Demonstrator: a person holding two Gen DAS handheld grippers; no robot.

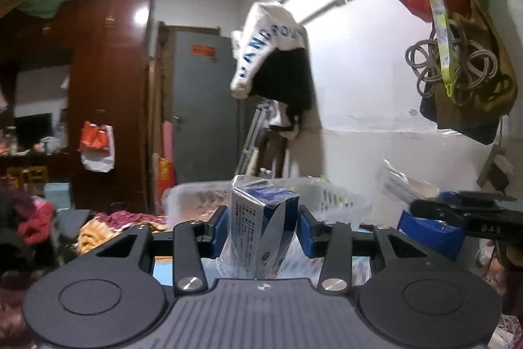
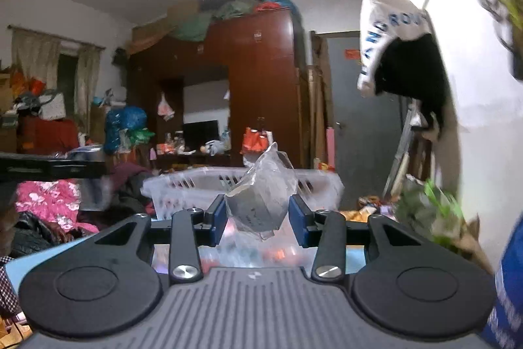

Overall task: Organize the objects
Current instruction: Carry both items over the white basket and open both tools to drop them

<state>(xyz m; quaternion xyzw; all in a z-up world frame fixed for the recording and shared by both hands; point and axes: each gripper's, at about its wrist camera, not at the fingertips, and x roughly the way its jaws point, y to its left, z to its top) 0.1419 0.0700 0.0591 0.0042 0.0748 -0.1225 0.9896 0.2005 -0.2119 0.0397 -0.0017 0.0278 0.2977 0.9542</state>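
In the left wrist view, my left gripper (image 1: 263,226) is shut on a blue and white carton (image 1: 255,208) wrapped in clear plastic. The carton stands upright between the blue pads (image 1: 305,231), lifted in front of a white slotted basket (image 1: 336,197). In the right wrist view, my right gripper (image 2: 258,216) is shut on a small grey-white box inside a crumpled clear bag (image 2: 258,201). The box is tilted and the bag's loose top sticks up. The same white basket (image 2: 196,185) lies just behind and below it.
Clothes in pink and red (image 2: 49,201) are piled at the left. A dark wood wardrobe (image 1: 108,94) and a grey door (image 1: 202,107) stand at the back. Bags and coiled cord (image 1: 457,67) hang on the white wall at the right. A blue box (image 1: 431,231) sits at the right.
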